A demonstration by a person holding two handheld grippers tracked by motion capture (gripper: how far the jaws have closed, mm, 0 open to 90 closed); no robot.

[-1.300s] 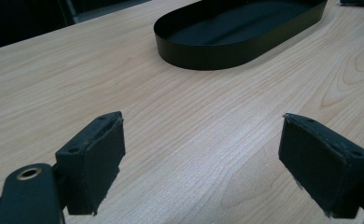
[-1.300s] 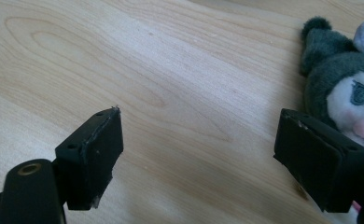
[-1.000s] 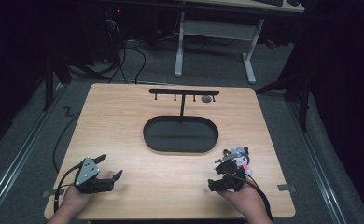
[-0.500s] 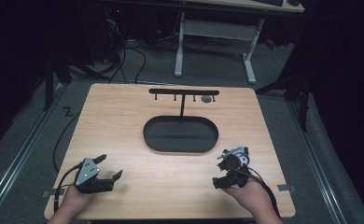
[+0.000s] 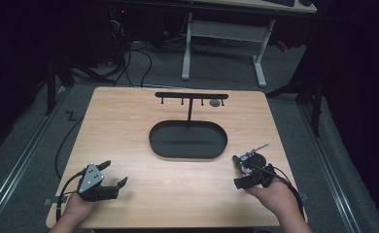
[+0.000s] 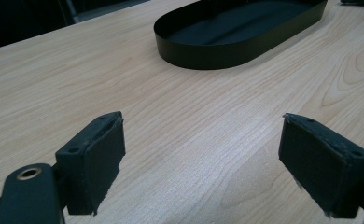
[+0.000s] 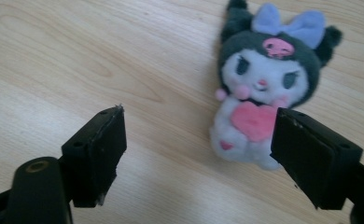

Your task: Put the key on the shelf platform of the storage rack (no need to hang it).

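While the left gripper (image 5: 111, 175) sat wide apart near the oval tray (image 5: 188, 140), the right gripper (image 7: 199, 149) had drawn back from it, jaws spread over a plush toy (image 7: 264, 88) apparently lying flat, probably the pickup target.

The desk (image 5: 129, 126) was pale wood with wavy grain. The oval tray (image 5: 187, 140) and hook stand (image 5: 191, 96) were black. The plush toy (image 7: 264, 84) had a white face, black hood, lavender bow, pink heart.
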